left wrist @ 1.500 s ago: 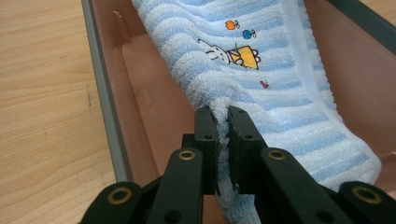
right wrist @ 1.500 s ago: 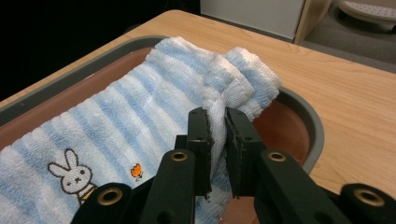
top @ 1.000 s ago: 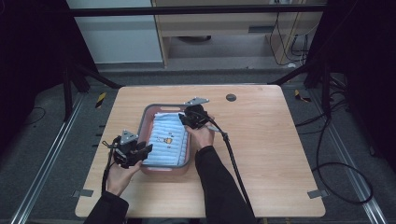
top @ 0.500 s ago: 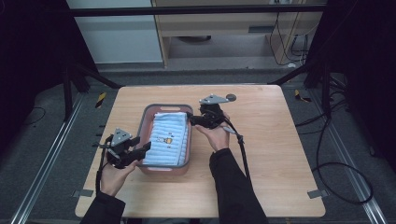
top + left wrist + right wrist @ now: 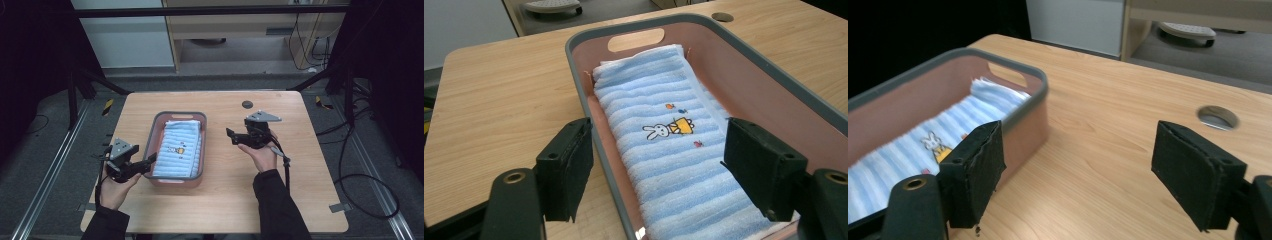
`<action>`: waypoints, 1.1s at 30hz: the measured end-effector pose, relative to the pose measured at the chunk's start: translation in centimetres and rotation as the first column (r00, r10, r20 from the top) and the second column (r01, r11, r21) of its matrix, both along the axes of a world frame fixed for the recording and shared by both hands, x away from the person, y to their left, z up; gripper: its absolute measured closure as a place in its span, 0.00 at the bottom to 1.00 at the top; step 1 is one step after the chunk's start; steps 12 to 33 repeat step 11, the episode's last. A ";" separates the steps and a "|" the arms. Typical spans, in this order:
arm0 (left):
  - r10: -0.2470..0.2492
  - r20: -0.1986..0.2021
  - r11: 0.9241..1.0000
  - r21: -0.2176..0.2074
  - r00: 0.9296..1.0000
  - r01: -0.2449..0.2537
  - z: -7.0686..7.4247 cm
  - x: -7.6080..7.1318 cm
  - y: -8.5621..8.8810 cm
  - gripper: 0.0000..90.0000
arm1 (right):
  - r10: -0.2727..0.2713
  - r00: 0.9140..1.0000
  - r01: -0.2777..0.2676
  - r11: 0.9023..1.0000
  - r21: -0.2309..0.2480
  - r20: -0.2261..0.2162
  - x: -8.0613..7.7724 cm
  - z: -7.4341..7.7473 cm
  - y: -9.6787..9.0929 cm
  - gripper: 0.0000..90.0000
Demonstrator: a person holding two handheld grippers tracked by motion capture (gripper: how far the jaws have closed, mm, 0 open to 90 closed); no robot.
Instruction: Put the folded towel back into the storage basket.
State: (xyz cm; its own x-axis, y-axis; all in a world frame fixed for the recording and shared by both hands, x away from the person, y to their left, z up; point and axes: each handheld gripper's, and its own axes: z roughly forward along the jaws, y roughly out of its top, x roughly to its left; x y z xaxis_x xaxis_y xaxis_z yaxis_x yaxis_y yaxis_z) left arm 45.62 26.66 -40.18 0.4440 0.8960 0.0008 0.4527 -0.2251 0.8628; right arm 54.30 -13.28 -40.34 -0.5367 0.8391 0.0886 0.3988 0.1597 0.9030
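Observation:
A grey-rimmed pink basket stands left of the table's middle. A folded blue striped towel with a bunny picture lies flat in it. My left gripper hovers at the basket's near left corner. Its jaws have just been opening and stand wide, with the basket's left wall and the towel showing between them, untouched. My right gripper is held over bare wood to the right of the basket. Its jaws have also just been opening, and nothing is between them. The basket sits off to its left.
A round cable hole sits in the wooden table near the far edge. Beyond the table stand a shelf unit and a white panel. Cables lie on the floor at the right, and black frame rails flank the table.
My right gripper has left the basket and swung right over the table, opening as it went. My left gripper has opened and drawn back a little from the basket's corner.

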 end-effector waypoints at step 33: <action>0.068 0.010 0.997 -0.023 0.998 -0.067 -0.4 -0.1 2.2 0.28 | -0.069 0.998 0.068 0.997 -0.027 -0.016 -2.6 -1.5 -5.9 0.24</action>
